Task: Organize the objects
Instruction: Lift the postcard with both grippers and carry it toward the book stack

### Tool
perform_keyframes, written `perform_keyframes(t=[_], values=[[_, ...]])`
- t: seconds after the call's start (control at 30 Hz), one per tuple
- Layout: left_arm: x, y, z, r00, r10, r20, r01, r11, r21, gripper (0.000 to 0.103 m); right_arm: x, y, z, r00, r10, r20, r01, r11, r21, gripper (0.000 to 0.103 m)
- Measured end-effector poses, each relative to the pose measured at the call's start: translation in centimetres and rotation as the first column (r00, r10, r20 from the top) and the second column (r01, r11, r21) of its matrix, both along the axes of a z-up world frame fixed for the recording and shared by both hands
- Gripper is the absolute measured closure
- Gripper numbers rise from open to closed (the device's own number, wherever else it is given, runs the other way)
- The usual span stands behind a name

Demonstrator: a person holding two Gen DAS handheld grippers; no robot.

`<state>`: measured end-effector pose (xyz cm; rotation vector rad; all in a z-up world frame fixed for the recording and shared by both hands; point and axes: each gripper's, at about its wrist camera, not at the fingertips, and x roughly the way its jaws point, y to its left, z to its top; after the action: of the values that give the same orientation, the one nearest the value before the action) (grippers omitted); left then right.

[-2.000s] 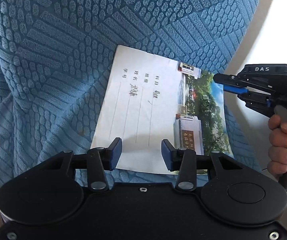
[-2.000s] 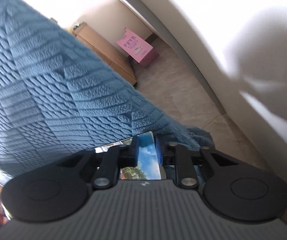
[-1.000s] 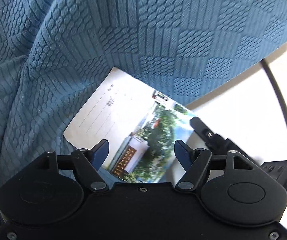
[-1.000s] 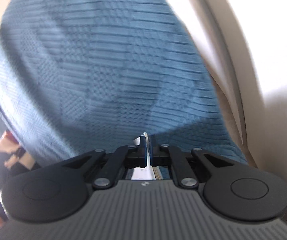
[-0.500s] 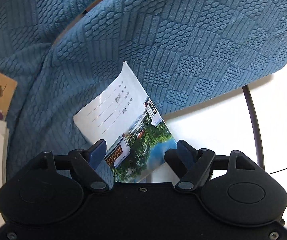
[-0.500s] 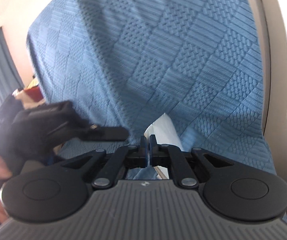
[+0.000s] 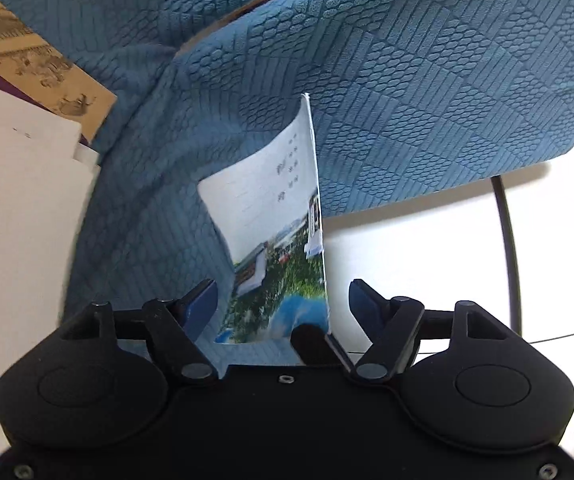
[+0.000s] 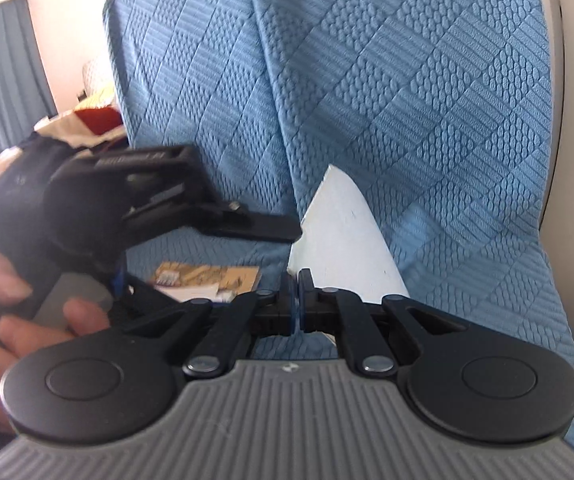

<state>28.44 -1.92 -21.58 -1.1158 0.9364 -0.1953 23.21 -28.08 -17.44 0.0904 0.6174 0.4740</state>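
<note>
My right gripper is clamped tight on the lower corner of a thin notebook, which stands nearly edge-on in the middle of the left wrist frame, its white upper half carrying ruled lines and a few columns of printed characters too blurred for me to read, its lower half a photo of trees, a building and blue sky. My left gripper sits with its blue pads either side of that notebook, jaws closing but neither pad pressing on it yet; the left pad is near the cover, the right pad stands clear of the spine edge (a dark finger of the other gripper pokes in just below the notebook's bottom corner). Behind it all is the blue quilted sofa cover, its cushion edge curving down the right of the frame to pale floor and a thin black cable, so there is open room to the right. At the upper left a stack of books crowds that side, the top brown one printed with an old-style painting and a barcode sticker. In the right wrist frame a hand holds the left gripper's handle at lower left; lettering on its black body is unreadable.
</note>
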Motion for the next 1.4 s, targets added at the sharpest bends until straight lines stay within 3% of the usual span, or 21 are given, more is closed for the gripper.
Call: perform_keyframes(t=[0.13,0.23,0.33,0.47,0.5,0.6,0.77,0.83,0.9,0.97,1.03,1.13,1.27,1.33,1.4], values=[[-0.6,0.3,-0.4,1.000,0.016,-0.020,-0.016,1.000,0.019,0.040,-1.7,1.7,-0.7,0.999,0.038,-0.001,-0.038,0.996,-0.076,0.098],[-0.9,0.4,-1.2,0.999,0.002,-0.040,-0.001,1.000,0.031,0.049,-2.7,2.5,-1.1,0.998,0.060,-0.011,-0.060,0.995,-0.084,0.098],[-1.3,0.2,-2.0,0.999,-0.020,-0.050,0.021,0.999,0.029,0.062,-3.7,3.0,-1.3,0.996,0.089,-0.016,-0.090,0.992,-0.087,0.098],[-1.8,0.0,-2.9,0.997,-0.018,-0.079,0.020,1.000,0.020,0.094,-4.5,3.6,-1.8,0.993,0.113,-0.034,-0.115,0.989,-0.089,0.097],[-2.0,0.1,-3.1,0.996,-0.014,-0.088,0.015,1.000,0.018,0.095,-4.6,3.6,-1.9,0.993,0.112,-0.042,-0.115,0.990,-0.081,0.096],[-2.5,0.3,-3.2,0.995,-0.007,-0.096,0.009,1.000,0.015,0.097,-4.8,3.0,-2.3,0.992,0.096,-0.088,-0.097,0.995,-0.007,0.093],[-3.4,1.0,-3.3,0.995,0.023,-0.100,-0.021,1.000,0.018,0.101,-4.8,0.0,-3.0,0.981,0.028,-0.194,0.018,0.972,0.236,0.088],[-3.6,1.3,-3.4,0.994,0.031,-0.100,-0.028,0.999,0.029,0.101,-4.6,-2.0,-3.9,0.964,-0.018,-0.264,0.112,0.931,0.346,0.087],[-3.8,1.5,-3.6,0.994,0.036,-0.103,-0.034,0.999,0.018,0.101,-4.3,-4.1,-5.0,0.938,-0.048,-0.344,0.209,0.870,0.447,0.075],[-3.9,1.5,-3.7,0.994,0.037,-0.104,-0.036,0.999,0.008,0.101,-3.9,-5.9,-6.2,0.912,-0.057,-0.405,0.285,0.799,0.530,0.043],[-3.9,1.5,-3.6,0.994,0.036,-0.101,-0.036,0.999,0.008,0.101,-3.6,-7.0,-7.5,0.890,-0.035,-0.455,0.338,0.719,0.607,0.030],[-3.7,1.1,-3.0,0.995,0.034,-0.096,-0.034,0.999,0.008,0.101,-3.2,-7.7,-9.8,0.837,0.019,-0.547,0.427,0.603,0.674,0.024],[-3.5,0.6,-2.4,0.995,0.031,-0.094,-0.030,1.000,0.009,0.101,-2.6,-7.5,-12.6,0.754,0.078,-0.652,0.538,0.496,0.682,0.024],[-3.6,0.5,-2.0,0.995,0.036,-0.096,-0.035,0.999,0.013,0.101,-2.2,-7.2,-13.2,0.746,0.097,-0.659,0.555,0.458,0.695,0.024],[-3.6,0.5,-1.6,0.994,0.041,-0.098,-0.039,0.999,0.020,0.101,-1.6,-6.8,-13.3,0.741,0.080,-0.667,0.562,0.470,0.681,0.024]])
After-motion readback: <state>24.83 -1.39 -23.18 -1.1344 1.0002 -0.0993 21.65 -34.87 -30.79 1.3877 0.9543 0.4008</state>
